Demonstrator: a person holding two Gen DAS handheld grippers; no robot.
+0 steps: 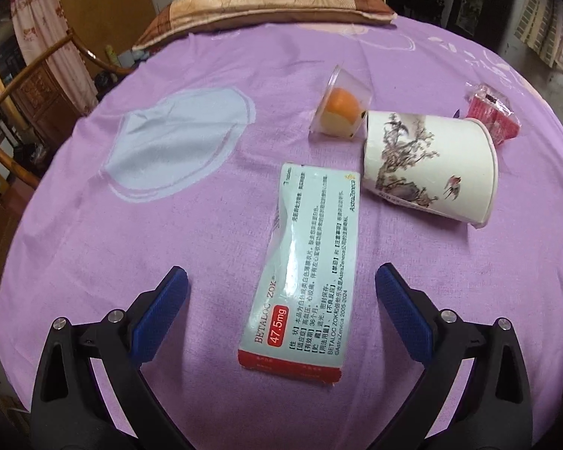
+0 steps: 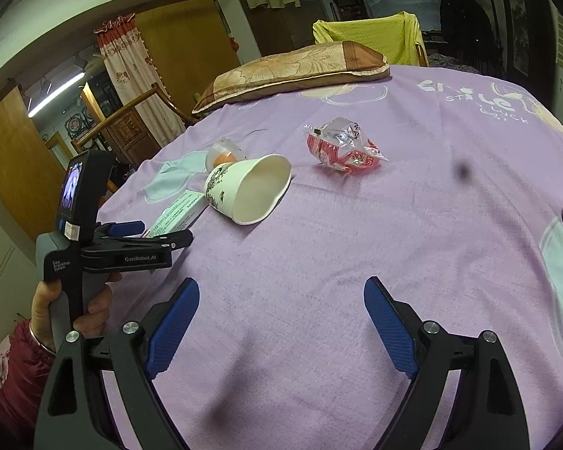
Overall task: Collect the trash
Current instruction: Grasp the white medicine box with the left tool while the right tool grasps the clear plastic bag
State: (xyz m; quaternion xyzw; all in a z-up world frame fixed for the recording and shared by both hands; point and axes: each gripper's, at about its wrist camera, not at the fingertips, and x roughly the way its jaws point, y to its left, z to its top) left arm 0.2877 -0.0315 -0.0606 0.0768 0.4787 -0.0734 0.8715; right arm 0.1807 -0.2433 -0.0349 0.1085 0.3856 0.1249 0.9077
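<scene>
- The left gripper [image 1: 281,300] stood with its jaws wide apart and nothing pressed between the blue pads [image 1: 161,315]; it was tilted steeply down at the purple bedsheet [image 1: 94,262].
- Between those jaws lay the flattened medicine box [image 1: 307,262], flat on the sheet, its red-edged near end level with the pads and its far end running out beyond the tips.
- Judged from this, the step in hand was picking up that box. To do it well the gripper would need to come down until both pads flanked the long edges, then close across the narrow width; a flat carton on soft cloth may slide or buckle, so a low, square approach looked safest.
- Beyond the jaws and a little right sat a clear plastic cup [image 1: 341,105] holding something orange, touching the tipped paper cup [image 1: 431,168], which lay on its side just past the box's far right corner.
- Further right, behind the paper cup's rim, lay a crumpled red wrapper [image 1: 491,112].
- In the right wrist view, a hand [image 2: 56,300] in a red sleeve gripped the left tool's handle from below, the tool reaching over the box.
- The right gripper [image 2: 281,322] was likewise wide open and empty, angled down over bare sheet, with the paper cup and wrapper well ahead of its tips.
</scene>
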